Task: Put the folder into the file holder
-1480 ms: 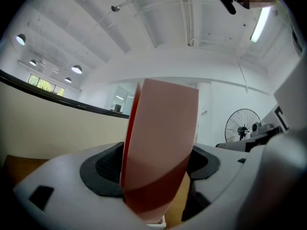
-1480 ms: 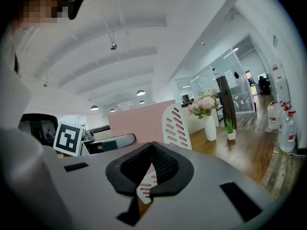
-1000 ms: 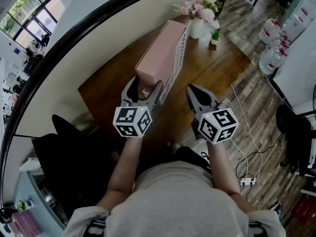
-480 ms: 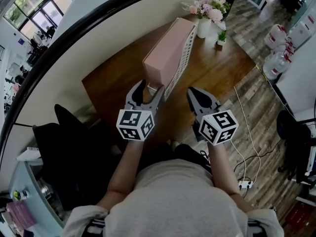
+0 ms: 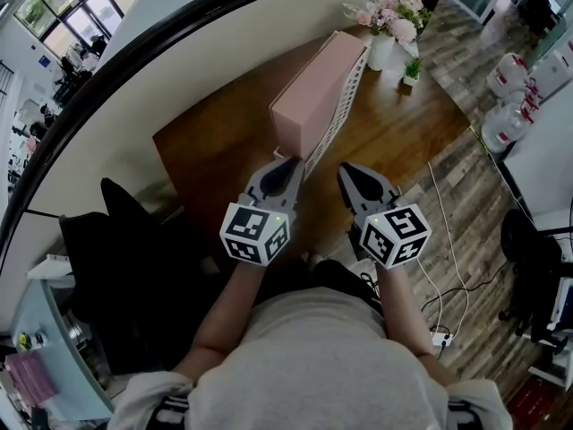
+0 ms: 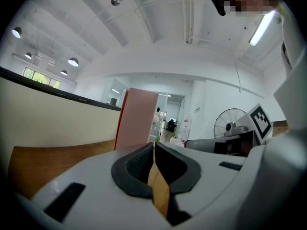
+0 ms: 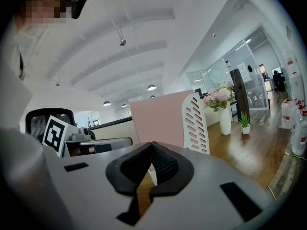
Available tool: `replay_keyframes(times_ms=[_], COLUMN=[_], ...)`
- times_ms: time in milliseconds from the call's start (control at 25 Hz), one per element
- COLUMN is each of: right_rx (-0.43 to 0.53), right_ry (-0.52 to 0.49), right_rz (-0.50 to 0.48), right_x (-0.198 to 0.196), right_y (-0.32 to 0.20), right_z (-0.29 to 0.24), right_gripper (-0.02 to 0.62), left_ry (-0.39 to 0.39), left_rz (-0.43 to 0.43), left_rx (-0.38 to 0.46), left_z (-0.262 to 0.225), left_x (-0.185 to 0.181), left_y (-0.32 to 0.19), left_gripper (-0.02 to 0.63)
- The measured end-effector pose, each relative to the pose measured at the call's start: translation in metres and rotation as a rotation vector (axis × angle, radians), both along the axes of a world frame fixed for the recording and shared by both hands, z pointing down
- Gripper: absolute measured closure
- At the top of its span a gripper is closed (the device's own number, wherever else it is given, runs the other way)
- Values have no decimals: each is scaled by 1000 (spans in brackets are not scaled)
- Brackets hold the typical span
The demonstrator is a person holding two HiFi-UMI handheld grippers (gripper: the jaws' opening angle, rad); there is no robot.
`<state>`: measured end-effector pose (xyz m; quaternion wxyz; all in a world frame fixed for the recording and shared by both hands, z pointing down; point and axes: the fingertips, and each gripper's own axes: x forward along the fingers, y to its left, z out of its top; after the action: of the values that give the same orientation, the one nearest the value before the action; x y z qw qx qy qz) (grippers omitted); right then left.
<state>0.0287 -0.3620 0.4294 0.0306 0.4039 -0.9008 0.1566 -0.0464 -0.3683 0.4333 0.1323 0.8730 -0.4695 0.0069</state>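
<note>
Open-plan office floor with tall windows lies around a wooden bench (image 5: 407, 128), where a vase of pink flowers (image 5: 387, 21) stands at the far end. Straight ahead of the left tongs (image 5: 287, 163) the pink folder (image 5: 318, 92) stands on its long edge, its near lower corner touching or just beside their tips. The white slotted file holder (image 5: 346, 106) runs along the folder's right side, ahead and slightly left of the right tongs (image 5: 346, 170). Whether the folder already sits fully inside the holder cannot be told. The left tongs have just been closing and are now pressed together. Only a sliver of bench wood shows through the slit behind the pads, and whether a thin edge of the folder is caught at the tips cannot be made out. The right tongs are also pressed together and carry nothing, hovering apart from the holder. The folder looks thick and box-like, so it probably behaves as a stiff, fairly light block that neither bends nor sags. Its smooth faces may slip under a narrow pinch, and standing tall on edge it could topple if it is pushed high up. A hold low on the near edge or spine seems safest, with the second pair steadying the holder's slotted wall.
</note>
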Motion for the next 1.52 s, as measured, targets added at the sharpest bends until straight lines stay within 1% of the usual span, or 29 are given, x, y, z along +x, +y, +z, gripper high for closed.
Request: replay_keyframes(times_ms=[80, 240, 360, 480, 640, 880, 1200, 1360, 1520], right_rx=[-2, -7, -11, -16, -24, -21, -22, -23, -20], right_ry=[-5, 3, 12, 15, 20, 23, 30, 33, 31], right_rz=[-2, -6, -9, -17, -24, -43, -40, -43, -40], right_x=[-1, 1, 2, 0, -1, -1, 0, -1, -2], right_y=[1, 0, 0, 3, 6, 8, 7, 8, 8], right_z=[0, 3, 4, 6, 8, 8, 10, 11, 11], right_gripper=[586, 586, 586, 586, 586, 586, 586, 586, 586], left_ry=[7, -2, -25, -31, -41, -27, -31, -20, 15], left_rz=[12, 63, 90, 118, 125, 147, 169, 170, 162], left_rx=[5, 6, -24, -57, -64, -90, -86, -87, -89], left_z=[-2, -2, 4, 10, 12, 14, 15, 14, 11], left_x=[3, 12, 17, 20, 22, 26, 32, 31, 29], left_y=[2, 7, 9, 11, 10, 6, 7, 6, 5], left_gripper=[592, 592, 592, 592, 594, 592, 594, 594, 594])
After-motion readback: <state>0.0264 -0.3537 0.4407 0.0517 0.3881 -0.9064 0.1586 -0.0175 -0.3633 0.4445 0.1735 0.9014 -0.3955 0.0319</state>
